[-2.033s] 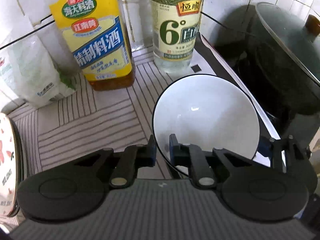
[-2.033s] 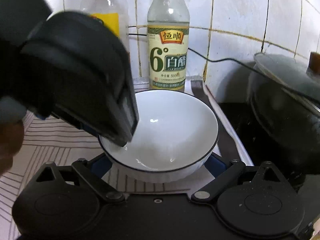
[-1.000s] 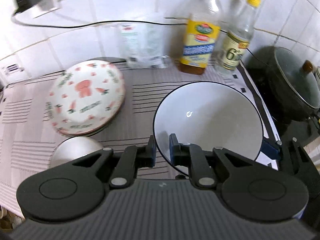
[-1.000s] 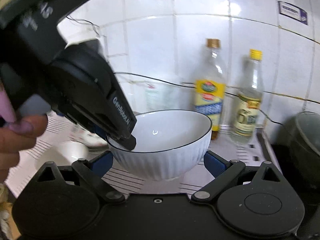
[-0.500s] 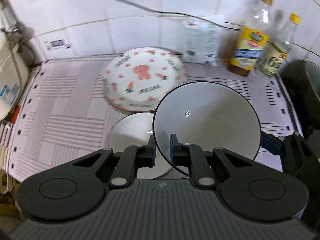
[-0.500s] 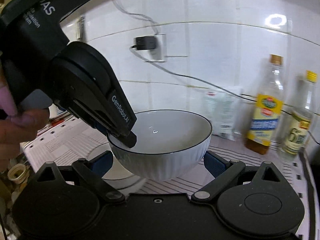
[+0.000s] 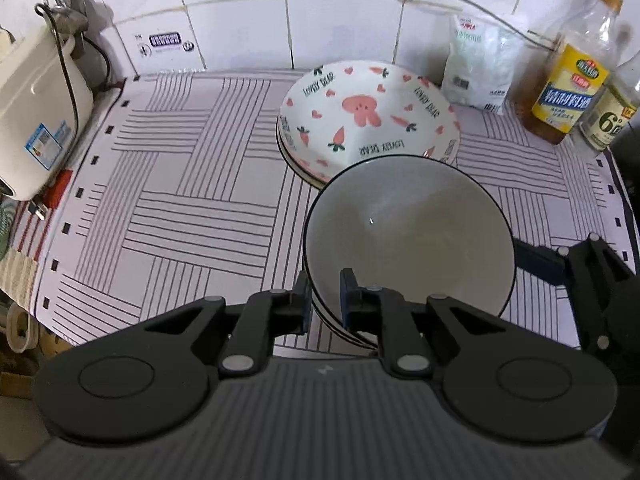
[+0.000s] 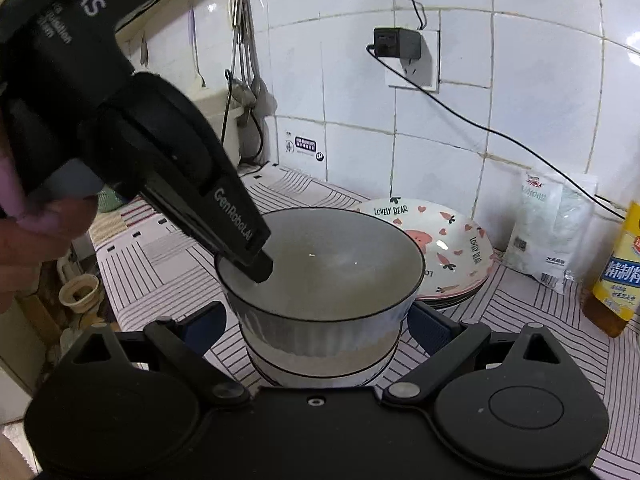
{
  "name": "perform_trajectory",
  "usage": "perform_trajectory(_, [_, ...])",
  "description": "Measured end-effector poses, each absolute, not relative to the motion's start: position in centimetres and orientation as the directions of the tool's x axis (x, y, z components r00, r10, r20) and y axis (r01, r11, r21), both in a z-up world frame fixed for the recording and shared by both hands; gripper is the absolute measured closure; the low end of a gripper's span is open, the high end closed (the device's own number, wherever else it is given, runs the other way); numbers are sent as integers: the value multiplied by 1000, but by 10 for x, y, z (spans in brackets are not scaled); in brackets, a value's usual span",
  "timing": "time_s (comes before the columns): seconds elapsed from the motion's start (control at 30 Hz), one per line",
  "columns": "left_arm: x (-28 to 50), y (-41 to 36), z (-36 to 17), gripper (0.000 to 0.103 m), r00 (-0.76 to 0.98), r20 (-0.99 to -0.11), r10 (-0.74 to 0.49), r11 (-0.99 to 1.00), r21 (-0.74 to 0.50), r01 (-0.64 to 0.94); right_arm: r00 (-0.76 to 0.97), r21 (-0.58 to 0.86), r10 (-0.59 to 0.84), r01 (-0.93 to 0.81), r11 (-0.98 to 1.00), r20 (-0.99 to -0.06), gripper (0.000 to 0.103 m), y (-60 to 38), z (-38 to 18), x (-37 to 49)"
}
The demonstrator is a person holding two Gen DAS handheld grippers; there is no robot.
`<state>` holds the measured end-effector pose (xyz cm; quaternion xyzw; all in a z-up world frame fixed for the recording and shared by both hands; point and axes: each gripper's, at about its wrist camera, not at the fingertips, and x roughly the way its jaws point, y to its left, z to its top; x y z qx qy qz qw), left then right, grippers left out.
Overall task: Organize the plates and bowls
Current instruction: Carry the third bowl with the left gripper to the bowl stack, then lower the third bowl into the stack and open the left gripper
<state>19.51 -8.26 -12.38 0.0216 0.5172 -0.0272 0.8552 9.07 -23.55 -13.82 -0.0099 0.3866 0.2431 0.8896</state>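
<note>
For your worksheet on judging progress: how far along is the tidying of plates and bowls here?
Done: the patterned plates sit stacked near the wall. In hand: the left gripper pinches the rim of the white bowl, the right gripper flanks it, just above a second bowl. Left: seating and releasing it.

Tabletop (image 7: 192,208) has a striped mat over it. On it: stacked carrot-print plates (image 7: 368,120), white bag (image 7: 480,76), two bottles (image 7: 568,80) by the wall.
</note>
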Motion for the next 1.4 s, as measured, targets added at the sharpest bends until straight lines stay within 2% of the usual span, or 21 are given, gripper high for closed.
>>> perform_trajectory(0.4, [209,-89,-140,90,425,-905,4,990,64,125,530,144,394,-450,881,-751,4,-230,-153,104])
perform_trajectory(0.6, [209,-97,-142,89,438,-898,41,976,130,176,532,130,379,-445,886,-758,4,-229,-155,103])
perform_trajectory(1.03, [213,-90,-152,88,413,-910,31,979,110,170,535,137,385,-444,886,-752,2,-225,-162,99])
perform_trajectory(1.23, [213,-77,-145,80,409,-912,-35,990,25,140,535,112,355,-433,895,-767,2,-221,-160,100])
perform_trajectory(1.3, [209,-72,-137,69,430,-901,-63,990,-2,142,537,95,331,-418,903,-776,2,-219,-157,98])
perform_trajectory(1.4, [201,-62,-125,59,475,-870,-131,985,-62,159,544,65,284,-385,920,-790,2,-217,-148,91])
